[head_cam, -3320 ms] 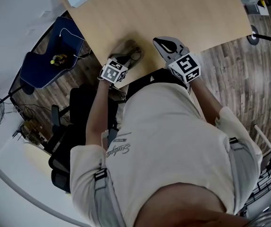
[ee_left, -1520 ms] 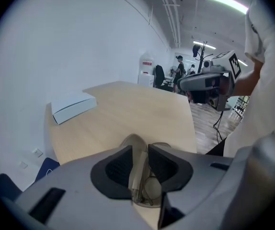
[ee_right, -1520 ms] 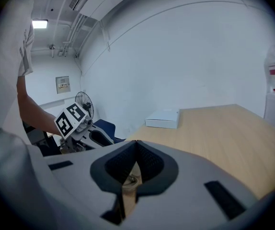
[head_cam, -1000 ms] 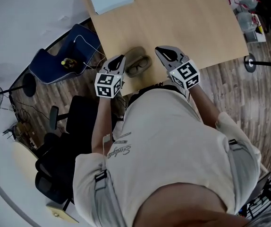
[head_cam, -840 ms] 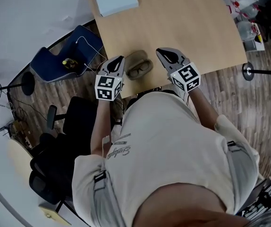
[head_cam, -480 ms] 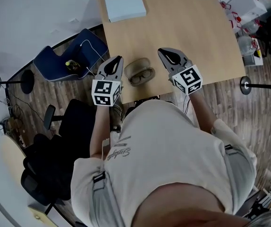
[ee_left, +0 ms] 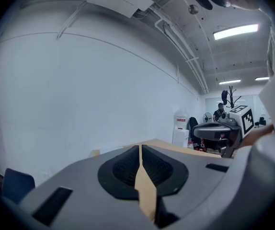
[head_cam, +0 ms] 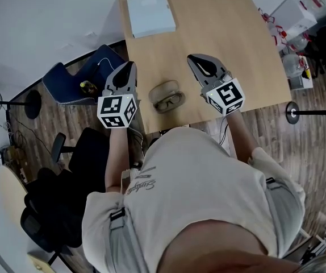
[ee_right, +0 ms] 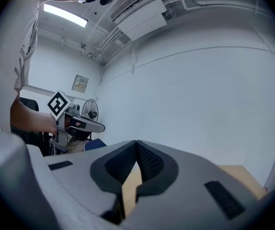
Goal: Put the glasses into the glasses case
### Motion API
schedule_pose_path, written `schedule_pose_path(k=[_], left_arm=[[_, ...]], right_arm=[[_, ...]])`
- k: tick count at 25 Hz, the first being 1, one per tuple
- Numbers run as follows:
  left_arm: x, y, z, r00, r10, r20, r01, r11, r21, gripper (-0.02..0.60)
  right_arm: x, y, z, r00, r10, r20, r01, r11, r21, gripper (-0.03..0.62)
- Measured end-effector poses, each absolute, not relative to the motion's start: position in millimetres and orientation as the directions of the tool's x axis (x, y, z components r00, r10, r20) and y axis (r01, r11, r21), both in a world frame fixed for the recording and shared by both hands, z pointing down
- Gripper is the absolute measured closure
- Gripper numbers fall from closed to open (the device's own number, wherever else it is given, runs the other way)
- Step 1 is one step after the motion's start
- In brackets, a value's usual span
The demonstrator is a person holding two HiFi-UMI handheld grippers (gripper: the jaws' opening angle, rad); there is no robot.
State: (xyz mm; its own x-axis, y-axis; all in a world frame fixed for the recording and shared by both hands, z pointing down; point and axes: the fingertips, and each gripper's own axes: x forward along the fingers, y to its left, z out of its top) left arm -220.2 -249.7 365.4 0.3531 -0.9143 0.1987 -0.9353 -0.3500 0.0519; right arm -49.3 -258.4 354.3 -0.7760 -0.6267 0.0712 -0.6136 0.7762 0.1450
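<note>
A white box point(head_cam: 150, 14) lies well beyond the glasses case point(head_cam: 164, 90).

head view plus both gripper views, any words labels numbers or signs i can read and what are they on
No text reads clearly.
Shirt: slanted script print, too blurred to read.
Wall sign: too small to read.
Red label on white unit: too small to read.
Marker cubes: square patterns, no letters.

White box point(head_cam: 150, 14) at the wooden table's point(head_cam: 225, 44) far end, blue chair point(head_cam: 75, 75) beside its left edge
</note>
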Motion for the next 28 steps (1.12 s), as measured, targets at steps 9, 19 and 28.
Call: schedule_pose_path(k=[9, 19, 28], left_arm=[[-232.6, -259.5, 336.0, 0.291, -0.943, 0.16, -0.954, -0.298, -0.022, 0.552], [-230.1, -261.5, 332.0, 0.286, -0.947, 0.144, -0.957, -0.29, -0.009, 0.552], [-231.1, -256.9, 338.6, 0.28, -0.946, 0.163, -0.959, -0.282, 0.013, 0.552]], right_arm=[[-55.8, -262.7, 321.9, -0.782, -0.623, -0.002, -0.617, 0.774, 0.143, 0.6], [-50.0, -263.5, 313.1, -0.771, -0.636, -0.033, -0.637, 0.767, 0.077, 0.6], [-39.6, -273.3, 315.3, -0.748, -0.662, -0.039, -0.663, 0.749, -0.003, 0.6]])
